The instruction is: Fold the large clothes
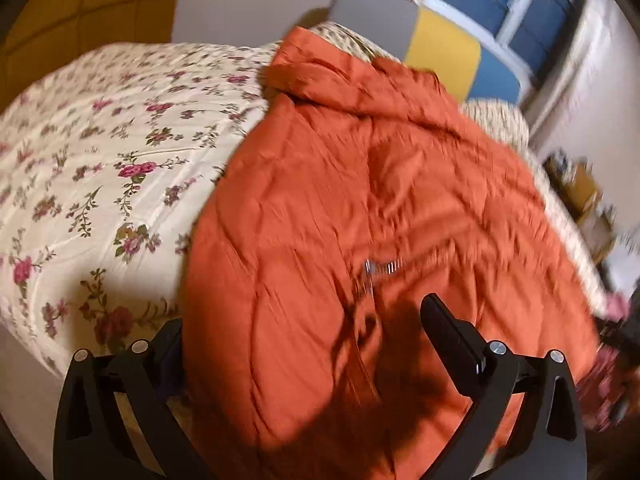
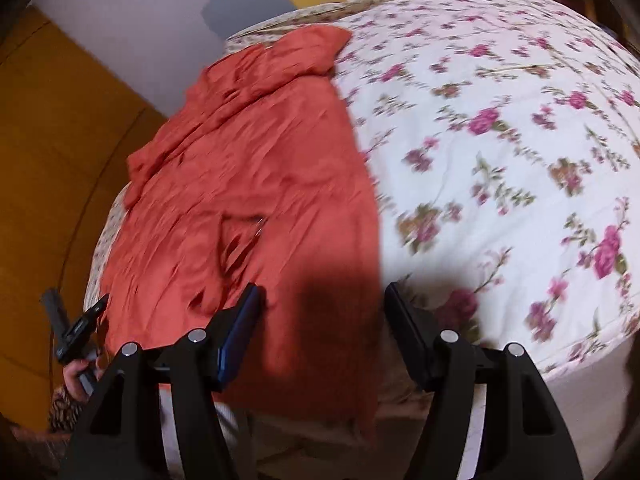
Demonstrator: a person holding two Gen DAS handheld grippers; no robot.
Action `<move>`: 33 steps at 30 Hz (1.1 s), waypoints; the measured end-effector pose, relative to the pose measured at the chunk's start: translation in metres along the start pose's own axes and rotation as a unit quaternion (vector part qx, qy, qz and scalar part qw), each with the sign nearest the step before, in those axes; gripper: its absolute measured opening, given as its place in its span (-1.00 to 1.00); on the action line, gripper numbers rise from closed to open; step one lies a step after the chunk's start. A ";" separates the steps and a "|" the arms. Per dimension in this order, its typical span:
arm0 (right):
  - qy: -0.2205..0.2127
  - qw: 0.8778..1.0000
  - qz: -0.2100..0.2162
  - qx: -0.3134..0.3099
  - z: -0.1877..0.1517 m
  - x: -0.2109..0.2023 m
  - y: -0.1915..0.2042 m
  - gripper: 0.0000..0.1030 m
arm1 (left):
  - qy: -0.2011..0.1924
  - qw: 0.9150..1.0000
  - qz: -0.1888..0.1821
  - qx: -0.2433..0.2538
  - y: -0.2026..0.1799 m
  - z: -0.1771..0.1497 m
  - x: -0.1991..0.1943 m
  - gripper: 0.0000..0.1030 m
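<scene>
So far the folding looks partly done, at best: the orange quilted coat (image 1: 360, 216) lies as a long, fairly narrow shape on the bed, its hood end toward the headboard and no sleeve sticking out, which suggests the sides may already be tucked in, though blur keeps me from being sure. Folding it across its length seems to remain. Both tools hover over the near hem; the left gripper (image 1: 304, 332) and the right gripper (image 2: 322, 300) each stand spread with nothing pinched, the coat below them rather than between pads. Underneath is a cream bedspread (image 1: 100, 168) printed with pink roses. Beyond are a grey-and-yellow headboard (image 1: 400, 24), a window (image 1: 520, 12) and a yellow wall (image 2: 52, 168).
</scene>
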State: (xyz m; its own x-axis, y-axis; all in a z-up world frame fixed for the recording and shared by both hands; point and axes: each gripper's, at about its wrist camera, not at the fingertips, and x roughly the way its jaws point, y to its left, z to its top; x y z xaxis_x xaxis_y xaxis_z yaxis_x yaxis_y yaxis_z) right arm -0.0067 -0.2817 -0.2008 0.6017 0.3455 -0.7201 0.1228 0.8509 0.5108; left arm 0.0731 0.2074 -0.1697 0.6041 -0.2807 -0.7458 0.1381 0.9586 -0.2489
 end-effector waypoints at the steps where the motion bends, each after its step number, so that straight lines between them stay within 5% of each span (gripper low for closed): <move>1: -0.004 1.000 0.000 -0.010 -0.004 0.001 0.003 0.24 | 0.001 1.000 0.006 0.015 -0.005 -0.004 -0.001 0.94; 5: -0.012 0.999 -0.006 -0.041 -0.009 0.006 0.019 -0.29 | -0.002 1.000 0.005 0.006 -0.006 -0.010 -0.004 0.70; 7: -0.012 0.999 0.007 -0.037 -0.008 0.008 0.020 -0.51 | -0.005 1.000 0.004 -0.003 -0.008 -0.009 -0.006 0.22; 10: -0.017 0.999 0.029 -0.039 -0.007 0.004 0.018 -0.65 | 0.001 1.000 -0.006 0.004 -0.017 -0.010 -0.010 -0.25; 13: -0.023 0.998 0.045 -0.038 -0.007 -0.004 0.013 -0.71 | -0.002 0.999 -0.011 0.033 -0.033 -0.013 -0.019 -0.48; 23: -0.055 0.991 0.114 -0.037 -0.006 -0.058 0.003 -0.77 | -0.038 0.992 -0.111 0.037 -0.066 -0.021 -0.071 -0.56; 33: -0.101 0.981 0.165 0.000 0.034 -0.075 0.006 -0.80 | -0.109 0.976 -0.180 -0.047 -0.056 0.008 -0.093 -0.63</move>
State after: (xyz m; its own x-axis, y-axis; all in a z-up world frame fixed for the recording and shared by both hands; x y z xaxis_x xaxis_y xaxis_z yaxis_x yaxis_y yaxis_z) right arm -0.0240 -0.3161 -0.1274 0.7530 0.5167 -0.4074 -0.1056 0.7060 0.7003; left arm 0.0154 0.1797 -0.0816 0.6833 -0.5723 -0.4533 0.3052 0.7879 -0.5348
